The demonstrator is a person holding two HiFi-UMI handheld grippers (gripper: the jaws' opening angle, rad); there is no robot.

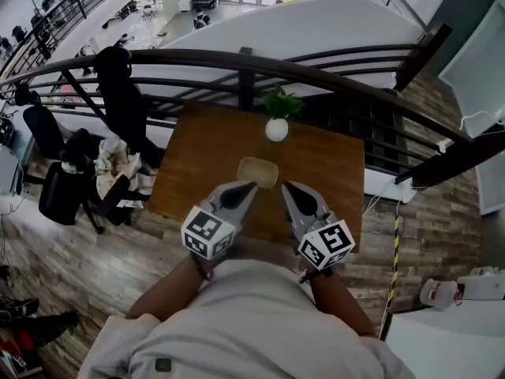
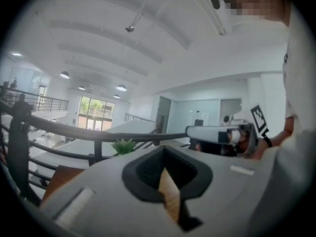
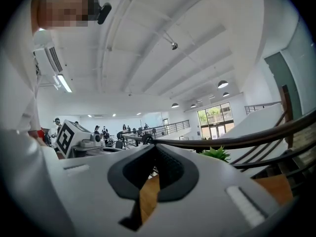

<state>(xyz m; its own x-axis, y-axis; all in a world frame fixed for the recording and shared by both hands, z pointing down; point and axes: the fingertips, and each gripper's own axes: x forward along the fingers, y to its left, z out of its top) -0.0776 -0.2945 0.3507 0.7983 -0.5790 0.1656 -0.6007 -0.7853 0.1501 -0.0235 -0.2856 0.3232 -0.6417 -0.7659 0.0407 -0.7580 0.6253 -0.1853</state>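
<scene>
I hold both grippers close to my body over the near edge of a brown wooden table (image 1: 197,152). The left gripper (image 1: 246,189) and the right gripper (image 1: 289,189) both point forward with jaws together and nothing held. Just beyond their tips lies a shallow tan tray (image 1: 258,172), which neither gripper touches. Farther back stands a small green plant in a round white pot (image 1: 277,129). The left gripper view shows its own jaws (image 2: 165,151), the plant (image 2: 123,146) and the right gripper (image 2: 217,135). The plant (image 3: 216,153) also appears in the right gripper view past that gripper's jaws (image 3: 155,149).
A dark curved railing (image 1: 237,60) runs right behind the table, with a lower floor beyond it. Black chairs (image 1: 55,184) and a cluttered seat (image 1: 118,168) stand at the left. A white counter (image 1: 442,338) is at the bottom right, and striped tape (image 1: 394,243) marks the floor.
</scene>
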